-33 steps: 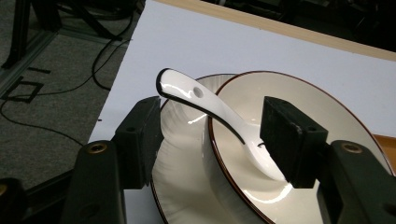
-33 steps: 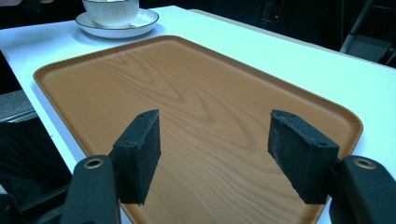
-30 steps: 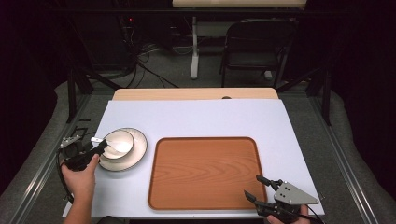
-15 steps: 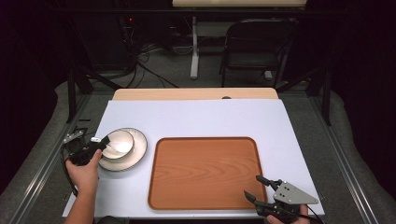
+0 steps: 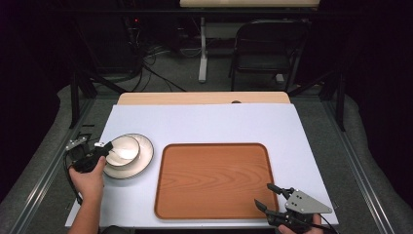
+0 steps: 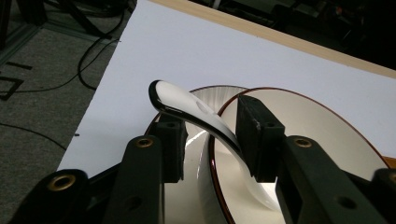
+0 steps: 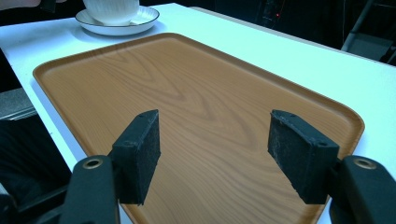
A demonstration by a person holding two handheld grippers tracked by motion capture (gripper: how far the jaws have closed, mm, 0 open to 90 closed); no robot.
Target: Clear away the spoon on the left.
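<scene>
A white bowl (image 5: 125, 147) stands on a dark-rimmed plate (image 5: 142, 163) at the table's left. A white spoon (image 6: 187, 105) with a dark edge leans out of the bowl (image 6: 299, 121), handle up. My left gripper (image 5: 104, 146) reaches in from the left, and in the left gripper view its jaws (image 6: 210, 122) straddle that handle. They have just been closing; the right pad (image 6: 254, 130) touches the handle while the left pad still shows a small gap. My right gripper (image 5: 264, 194) hovers open over the wooden tray's (image 5: 214, 180) near right corner, nothing between its pads (image 7: 212, 126).
The tray (image 7: 60, 67) lies bare on the white table top (image 5: 204, 122). From the right gripper view the bowl (image 7: 112, 9) and plate (image 7: 140, 21) lie beyond its far end. A folding chair (image 5: 268, 48) and cables are on the floor behind the table.
The left gripper has edged in toward the bowl and its jaws have narrowed around the spoon handle. The right gripper has stayed put.
</scene>
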